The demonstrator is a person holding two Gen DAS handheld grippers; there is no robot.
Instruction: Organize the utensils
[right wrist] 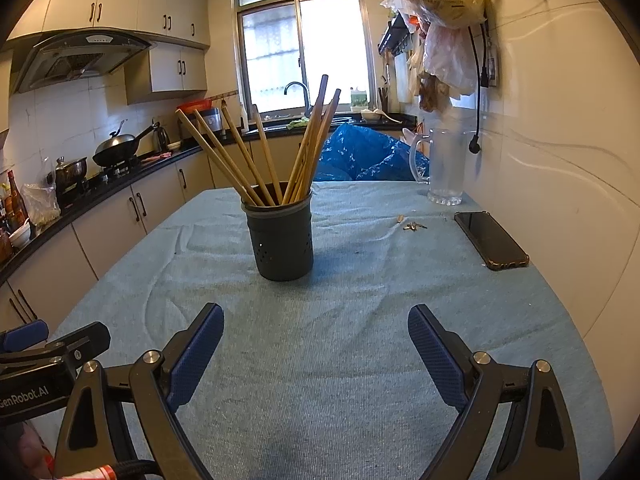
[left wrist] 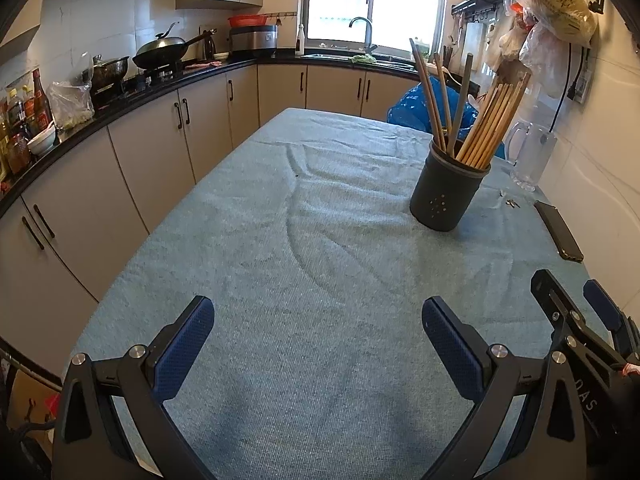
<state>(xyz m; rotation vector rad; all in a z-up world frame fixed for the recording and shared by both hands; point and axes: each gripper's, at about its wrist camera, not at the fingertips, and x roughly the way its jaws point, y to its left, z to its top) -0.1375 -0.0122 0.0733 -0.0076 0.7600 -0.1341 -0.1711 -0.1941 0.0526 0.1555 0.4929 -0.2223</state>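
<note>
Both my left tongs (left wrist: 318,350) and right tongs (right wrist: 316,354) are spread wide and empty above the worktop (right wrist: 360,360). The chopsticks (right wrist: 280,156) stand splayed in the dark holder (right wrist: 280,240), centre frame of the right view. I judge them already gathered, so I'd approach slowly and keep clear of the phone (right wrist: 492,242) at right.

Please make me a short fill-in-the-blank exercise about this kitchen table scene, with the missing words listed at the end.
1. The chopsticks stand in a dark ____ on the table.
2. The table is covered with a light ____ cloth.
3. Both the left tongs and the right tongs are ____ and hold nothing.
4. The black phone lies flat near the ____ on the right side.

Missing words: holder; blue; open; wall
</note>
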